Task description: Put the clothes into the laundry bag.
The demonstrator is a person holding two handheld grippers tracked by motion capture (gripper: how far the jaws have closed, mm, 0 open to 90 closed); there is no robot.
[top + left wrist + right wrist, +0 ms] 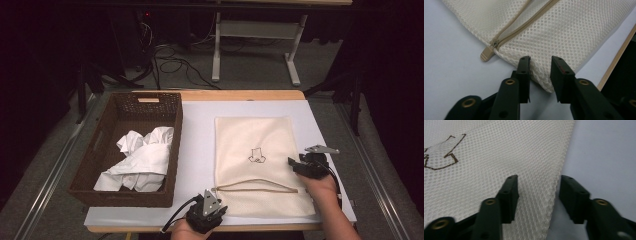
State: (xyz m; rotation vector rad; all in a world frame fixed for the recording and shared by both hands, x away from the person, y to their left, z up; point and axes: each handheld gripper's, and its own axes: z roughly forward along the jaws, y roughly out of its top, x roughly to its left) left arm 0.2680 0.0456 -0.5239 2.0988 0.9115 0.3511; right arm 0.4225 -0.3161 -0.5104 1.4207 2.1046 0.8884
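My left gripper (pixel 540 72) straddles the cream mesh zip bag's (pixel 574 32) corner, jaws apart; my right gripper (pixel 539 195) straddles its three-o'clock edge, unclamped.

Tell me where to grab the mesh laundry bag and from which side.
Take the mesh bag by its edges, since it lies flat: the left gripper from the near left corner just below the zipper pull, the right gripper straddling the right side seam from above.

A wooden table (pixel 240 95) carries a white sheet (pixel 197 150). On the sheet's left sits a dark brown wicker basket (pixel 172 150). A cream mesh zip bag (pixel 250 135) lies flat on the right.
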